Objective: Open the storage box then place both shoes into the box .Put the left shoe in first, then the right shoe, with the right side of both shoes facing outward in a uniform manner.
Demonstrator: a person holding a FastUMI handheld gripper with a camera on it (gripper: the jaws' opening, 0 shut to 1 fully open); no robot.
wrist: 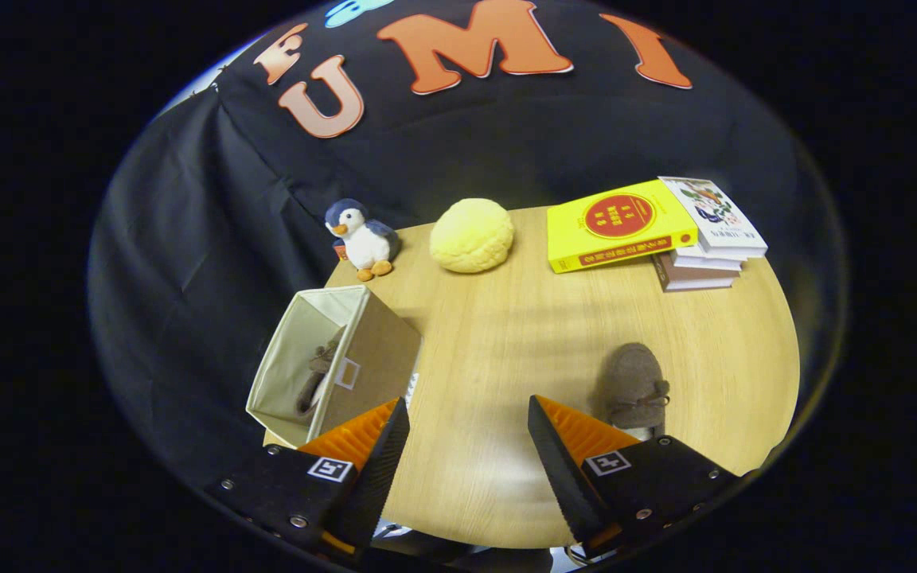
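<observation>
Claw: the claw (468, 434) hangs above the near part of the desk, its two fingers spread wide apart with only bare wood between them; it holds nothing.
Left finger: its tip sits just in front of the storage box's near corner, overlapping it in the view.
Right finger: its tip lies close beside the loose shoe, which shows just beyond and to the right of it.
Storage box: the storage box (379, 350) stands open at the left edge of the desk, a beige fabric cube with a pale lining and a small label pocket on the side that faces the claw.
Shoe in box: a brown shoe (317, 374) is inside the box, leaning against the inner wall; which way it faces cannot be told.
Shoe on desk: a second brown shoe (632, 386) with a small bow rests on the wood, well apart from the box, toe pointing away from the claw.
Desk: a round light-wood desk (498, 350).
Far side: a plush penguin (361, 237) stands at the back left, a yellow round cushion (472, 235) just beside it, and a stack of books (665, 231) at the back right, a yellow one foremost.
</observation>
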